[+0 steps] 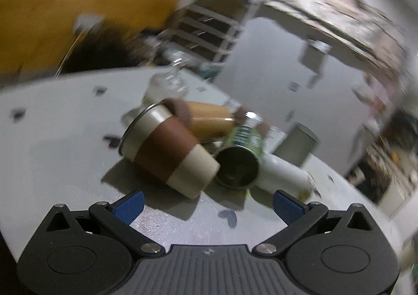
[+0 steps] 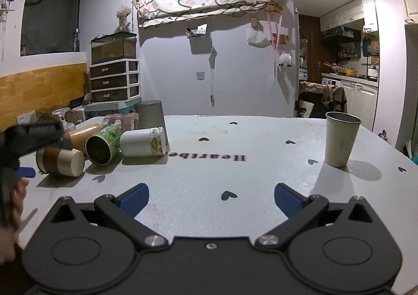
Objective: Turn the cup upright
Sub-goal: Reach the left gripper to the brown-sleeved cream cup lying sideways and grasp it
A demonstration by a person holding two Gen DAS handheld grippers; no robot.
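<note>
A cream cup with a brown sleeve lies on its side on the white table, base toward me; it also shows in the right wrist view. My left gripper is open and empty, just short of that cup, and it appears at the left edge of the right wrist view. My right gripper is open and empty above the table's near part. A green printed cup and a white cup lie on their sides beside the brown-sleeved cup.
A cream cup stands upright at the right. A grey cup stands upside down at the back, with an orange-brown cup and a barrel-shaped mug lying near it. The left wrist view is motion-blurred.
</note>
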